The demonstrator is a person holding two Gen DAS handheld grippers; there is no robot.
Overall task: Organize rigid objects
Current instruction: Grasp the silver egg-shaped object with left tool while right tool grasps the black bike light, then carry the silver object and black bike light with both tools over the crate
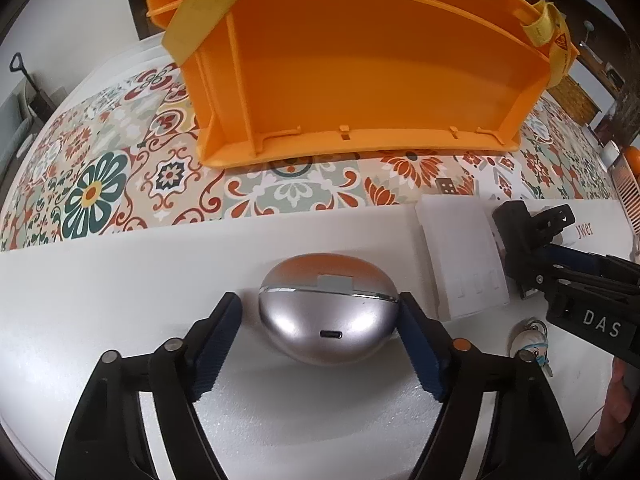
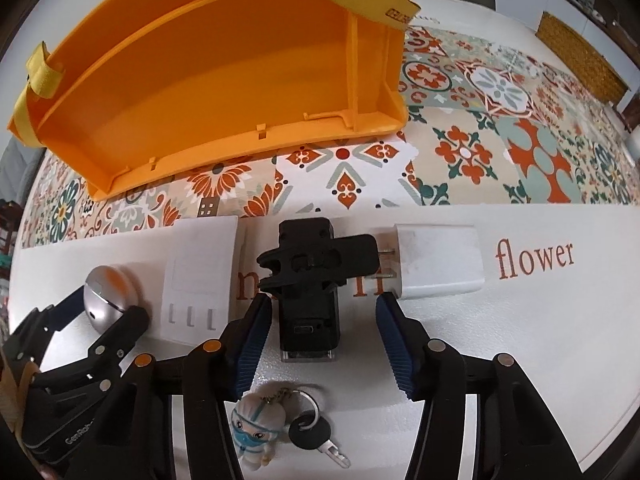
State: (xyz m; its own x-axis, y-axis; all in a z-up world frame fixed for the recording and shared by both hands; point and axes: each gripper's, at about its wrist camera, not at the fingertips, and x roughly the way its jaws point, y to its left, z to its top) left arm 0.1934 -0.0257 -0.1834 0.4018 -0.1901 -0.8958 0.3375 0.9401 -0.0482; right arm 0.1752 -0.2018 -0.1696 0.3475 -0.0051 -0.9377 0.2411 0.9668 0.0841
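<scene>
- On the white foam board atop the tabletop, your left tongs straddle the silver case; the pads sit at its two sides, contact unclear.
- Your right tongs stand wide open around the black device, pads clear of it.
- Left of the device lies a white box; right of it, a white charger, prongs toward the device.
- A doll keychain with its key lies beneath your right tongs.
- Beyond the board, the orange bin sits on the patterned cloth.
</scene>
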